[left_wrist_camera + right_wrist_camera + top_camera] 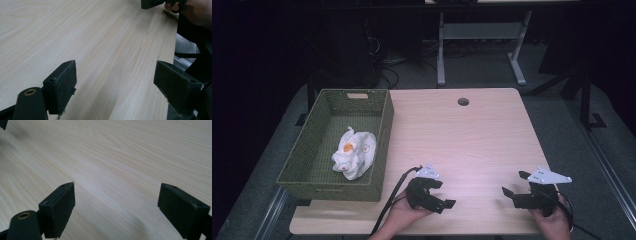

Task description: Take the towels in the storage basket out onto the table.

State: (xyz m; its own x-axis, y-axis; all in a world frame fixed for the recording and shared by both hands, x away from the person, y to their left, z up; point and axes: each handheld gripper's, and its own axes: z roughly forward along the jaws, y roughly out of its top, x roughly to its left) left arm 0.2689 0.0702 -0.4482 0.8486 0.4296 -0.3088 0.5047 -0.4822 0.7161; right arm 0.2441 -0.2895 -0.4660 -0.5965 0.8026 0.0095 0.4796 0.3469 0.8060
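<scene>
one basket (312,165) – one cloth (354,153) – two grippers

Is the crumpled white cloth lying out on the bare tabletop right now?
No, the white cloth lies inside the green basket at the table's left side.

Right gripper (116,205) seen along its own two black jaws, which stand wide apart with nothing between them. Beneath and beyond them lies the pale wooden table (120,152), its grain running in long diagonal lines. A brass-coloured ring (24,215) marks the black housing at lower left. A small dark corner (3,123) of some object, not identifiable, enters at far left.
</scene>
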